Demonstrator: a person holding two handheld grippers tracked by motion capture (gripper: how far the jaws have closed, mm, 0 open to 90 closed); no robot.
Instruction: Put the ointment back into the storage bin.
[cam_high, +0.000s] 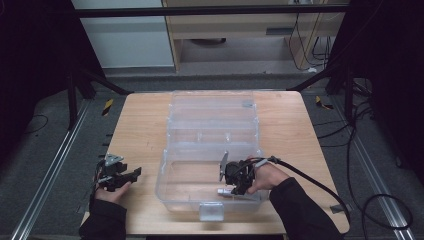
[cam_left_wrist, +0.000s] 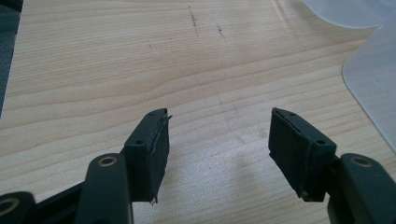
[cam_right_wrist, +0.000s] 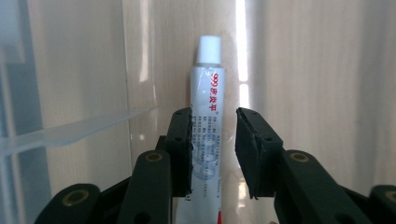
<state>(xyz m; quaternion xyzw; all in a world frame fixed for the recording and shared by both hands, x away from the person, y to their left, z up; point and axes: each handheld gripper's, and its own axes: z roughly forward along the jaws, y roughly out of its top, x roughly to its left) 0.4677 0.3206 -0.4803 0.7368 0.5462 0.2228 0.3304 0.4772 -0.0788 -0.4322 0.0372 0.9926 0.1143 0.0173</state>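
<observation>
A white tube with red print and a white cap (cam_right_wrist: 208, 93) lies on the floor of a clear plastic box (cam_high: 163, 172), near its front wall (cam_high: 223, 191). My right gripper (cam_right_wrist: 213, 114) reaches down into the box (cam_high: 234, 186) with its jaws on either side of the tube. One pad touches the tube and a narrow gap shows at the other, so it is open. My left gripper (cam_left_wrist: 219, 114) is open and holds nothing. It hovers over bare wood to the left of the box (cam_high: 134, 174).
The box's clear lid (cam_high: 210, 107) lies folded open toward the back of the wooden table (cam_high: 142, 125). A latch tab (cam_high: 211, 211) hangs at the box's front. A clear divider (cam_right_wrist: 79, 128) stands left of the tube. A cable (cam_high: 310, 182) trails right.
</observation>
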